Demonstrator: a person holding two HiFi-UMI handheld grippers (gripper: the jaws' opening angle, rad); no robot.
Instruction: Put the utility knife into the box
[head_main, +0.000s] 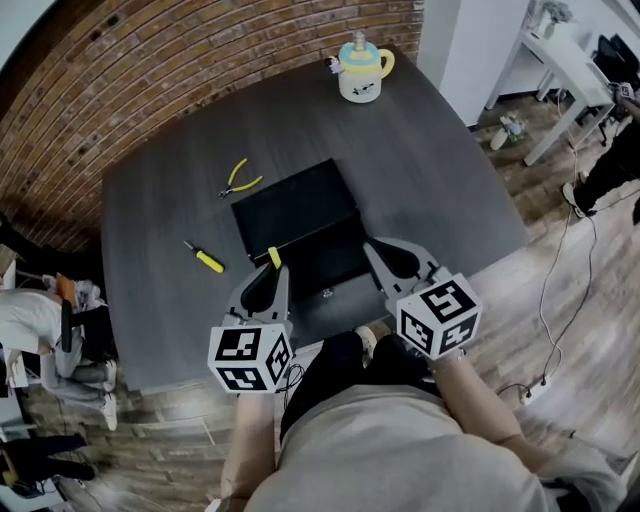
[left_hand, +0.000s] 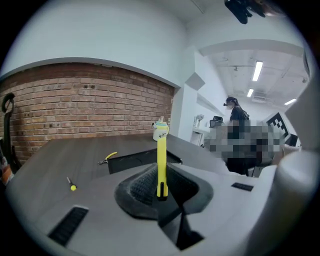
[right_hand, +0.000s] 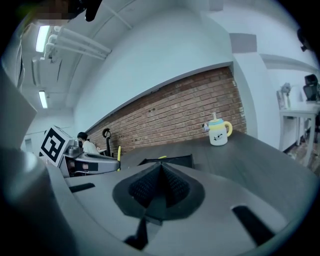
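Head view: left tool (head_main: 268, 275) clamped on utility knife (head_main: 274, 256) at black box (head_main: 300, 215) edge; right tool (head_main: 383, 250) closed.

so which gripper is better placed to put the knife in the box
Left. The left gripper is shut on the yellow utility knife, close to the open black box. The right gripper is shut with nothing in it.
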